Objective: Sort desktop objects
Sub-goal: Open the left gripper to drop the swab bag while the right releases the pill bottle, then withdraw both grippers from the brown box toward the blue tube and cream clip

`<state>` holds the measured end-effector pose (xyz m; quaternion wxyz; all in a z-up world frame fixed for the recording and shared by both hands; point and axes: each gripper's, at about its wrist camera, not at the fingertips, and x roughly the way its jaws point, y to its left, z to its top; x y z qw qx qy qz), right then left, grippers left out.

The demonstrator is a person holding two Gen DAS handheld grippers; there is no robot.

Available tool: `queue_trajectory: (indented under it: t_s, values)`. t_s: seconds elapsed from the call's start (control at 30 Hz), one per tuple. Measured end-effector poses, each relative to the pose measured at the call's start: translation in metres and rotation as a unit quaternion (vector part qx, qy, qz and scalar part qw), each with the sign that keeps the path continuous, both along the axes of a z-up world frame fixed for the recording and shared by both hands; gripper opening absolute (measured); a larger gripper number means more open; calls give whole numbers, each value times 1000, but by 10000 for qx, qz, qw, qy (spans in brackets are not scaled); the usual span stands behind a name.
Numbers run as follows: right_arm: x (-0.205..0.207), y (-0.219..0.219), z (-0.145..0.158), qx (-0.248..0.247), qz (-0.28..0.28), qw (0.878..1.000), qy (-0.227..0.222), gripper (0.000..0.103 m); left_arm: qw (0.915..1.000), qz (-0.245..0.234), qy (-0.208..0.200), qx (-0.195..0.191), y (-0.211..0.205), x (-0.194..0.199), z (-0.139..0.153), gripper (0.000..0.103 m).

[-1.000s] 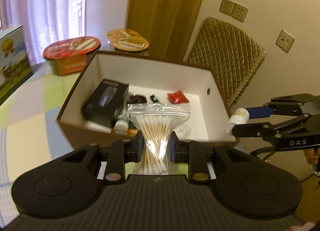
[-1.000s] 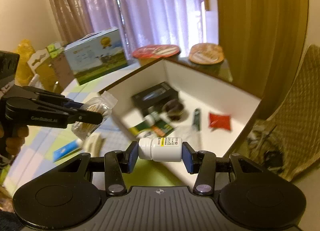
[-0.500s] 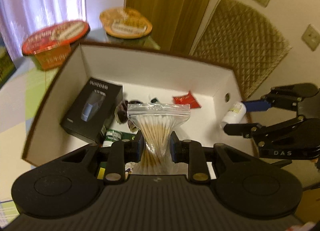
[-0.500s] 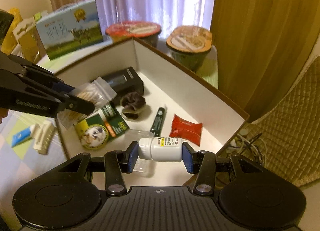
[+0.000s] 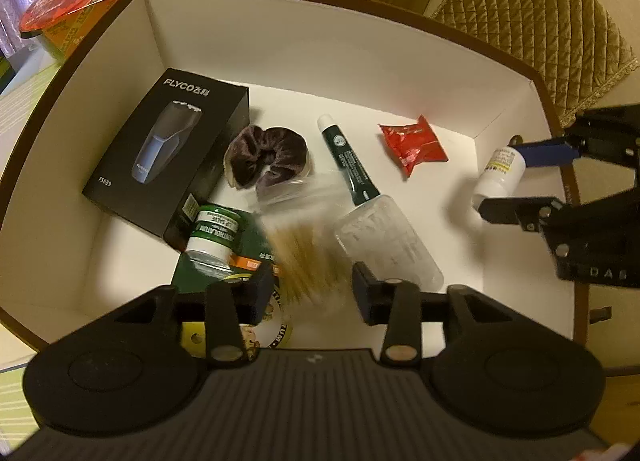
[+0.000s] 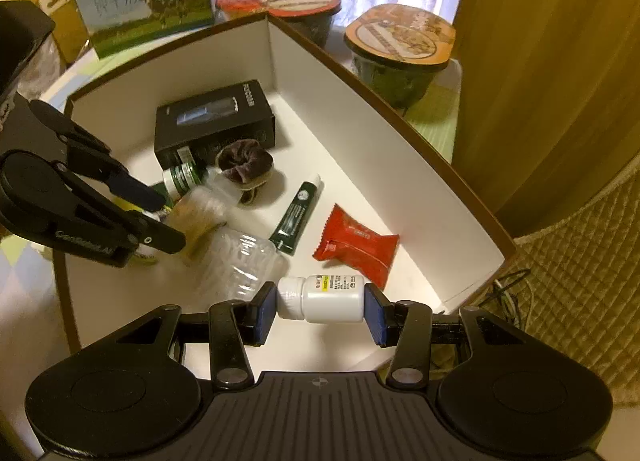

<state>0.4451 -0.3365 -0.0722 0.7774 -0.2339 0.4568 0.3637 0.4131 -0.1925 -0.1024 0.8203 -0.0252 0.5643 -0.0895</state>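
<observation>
A white-lined cardboard box point(image 5: 360, 49) with a brown rim fills both views. My left gripper point(image 5: 313, 290) hangs open over its near side. A blurred bag of cotton swabs point(image 5: 308, 257) sits loose between and just beyond the spread fingers, over the items in the box. The right wrist view shows the same bag point(image 6: 196, 217) by the left gripper point(image 6: 166, 219). My right gripper point(image 6: 320, 306) is shut on a white pill bottle point(image 6: 332, 297), held sideways above the box's right corner. The left wrist view shows that bottle point(image 5: 500, 173) in the right gripper point(image 5: 505, 183).
The box holds a black shaver carton point(image 5: 160, 153), a dark scrunchie point(image 5: 268, 157), a green tube point(image 5: 348, 161), a red packet point(image 5: 416, 143), a clear plastic container point(image 5: 388, 245) and a green jar point(image 5: 212, 237). Two noodle bowls point(image 6: 400, 49) and a milk carton point(image 6: 148, 1) stand behind it.
Both grippers came forward and down over the box. My left gripper opened and let go of the cotton swab bag, which is dropping. The right one still holds the bottle.
</observation>
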Motion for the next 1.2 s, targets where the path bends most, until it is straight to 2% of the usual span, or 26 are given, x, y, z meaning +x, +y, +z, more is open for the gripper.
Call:
queue_trajectory:
  t_s: [0.13, 0.27, 0.53, 0.6, 0.63, 0.67, 0.73, 0.87, 0.93, 1.2]
  values:
    - [5, 5, -4, -193, 214, 9996, 9, 44, 10000, 23, -40, 26, 3, -2, 2, 39]
    - [10, 10, -9, -366, 379, 9986, -8, 44, 9998, 30, -148, 93, 6, -2, 8, 46]
    - [8, 21, -19, -593, 574, 9965, -132, 45, 9995, 167, -205, 172, 17, -5, 11, 52]
    - [6, 22, -21, -659, 588, 9959, -212, 57, 9995, 191, -204, 174, 20, -6, 12, 61]
    - [5, 22, -22, -679, 609, 9955, -242, 75, 9994, 199, -210, 184, 21, -6, 12, 69]
    - [3, 22, -21, -665, 634, 9953, -295, 81, 9993, 207, -235, 205, 22, -7, 14, 75]
    - [-1, 21, -16, -584, 708, 9952, -341, 83, 9991, 204, -277, 248, 24, -9, 16, 77]
    - [-9, 19, -8, -495, 765, 9952, -345, 97, 9989, 201, -295, 300, 26, -10, 19, 89]
    - [-14, 18, -5, -436, 763, 9954, -375, 101, 9988, 173, -291, 343, 25, -11, 21, 93]
    - [-29, 13, 10, -154, 624, 9972, -384, 101, 9979, 42, -397, 508, 24, -21, 30, 96]
